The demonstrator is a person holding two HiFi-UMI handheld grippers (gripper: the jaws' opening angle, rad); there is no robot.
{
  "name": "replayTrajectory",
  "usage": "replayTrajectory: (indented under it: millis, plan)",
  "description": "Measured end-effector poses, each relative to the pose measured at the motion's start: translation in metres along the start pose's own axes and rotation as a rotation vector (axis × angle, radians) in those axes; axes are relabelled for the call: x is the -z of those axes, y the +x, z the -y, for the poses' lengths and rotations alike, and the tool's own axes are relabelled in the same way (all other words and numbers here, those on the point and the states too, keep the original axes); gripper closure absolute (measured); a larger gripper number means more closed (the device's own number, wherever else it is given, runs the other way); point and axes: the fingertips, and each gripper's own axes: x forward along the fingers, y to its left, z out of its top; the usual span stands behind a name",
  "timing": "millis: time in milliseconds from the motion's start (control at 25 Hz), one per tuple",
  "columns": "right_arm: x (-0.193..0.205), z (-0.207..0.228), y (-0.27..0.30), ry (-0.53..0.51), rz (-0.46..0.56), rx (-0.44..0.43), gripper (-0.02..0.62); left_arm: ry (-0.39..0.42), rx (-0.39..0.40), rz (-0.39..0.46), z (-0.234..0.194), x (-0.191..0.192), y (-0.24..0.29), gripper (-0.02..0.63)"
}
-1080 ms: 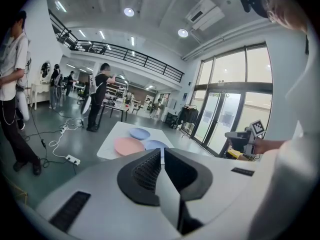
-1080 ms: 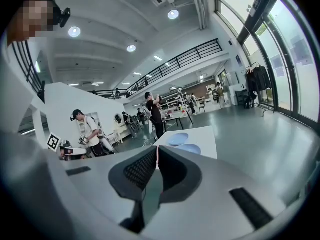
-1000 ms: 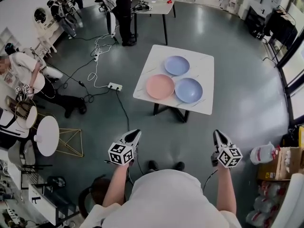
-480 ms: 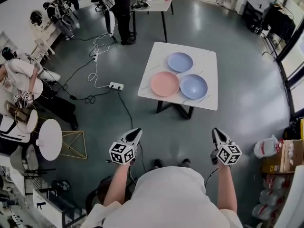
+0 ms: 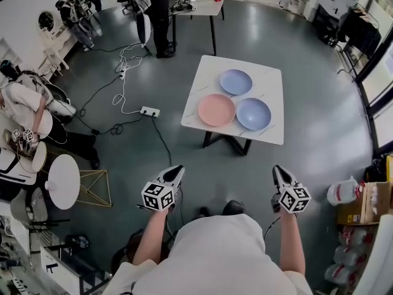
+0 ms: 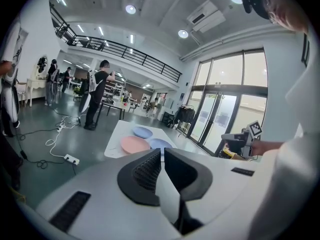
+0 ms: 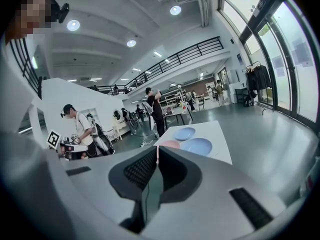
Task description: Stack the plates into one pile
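Pink plate (image 5: pixel 216 110) and 2 blue plates (image 5: pixel 236 82) lie unstacked on the worktop (image 5: pixel 270 78), well apart from the left gripper (image 5: pixel 177 169) and right gripper (image 5: pixel 277 171), both clenched empty. The approach looks to be the step in hand; next, reach 1 plate and open.

The head view looks steeply down from above the person, and the tabletop (image 5: pixel 270 82) stands well ahead. The left gripper view sits close behind the left tongs (image 6: pixel 162 152), and the right gripper view sits close behind the right tongs (image 7: pixel 157 151). Both appear to face nearly level, though lens warp blurs this. All three views share the distant tabletop.
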Motion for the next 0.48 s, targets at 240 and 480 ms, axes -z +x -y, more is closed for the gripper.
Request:
replayTrajectory:
  millis: [240, 480]
  plan:
    - [-0.003, 0.009, 0.010, 0.011, -0.009, 0.016, 0.566, -0.005, -0.011, -0.022, -0.013, -0.006, 0.014, 0.574]
    - [-0.006, 0.039, 0.029, 0.053, -0.026, 0.019, 0.566, -0.008, -0.032, -0.036, -0.019, -0.019, 0.038, 0.574]
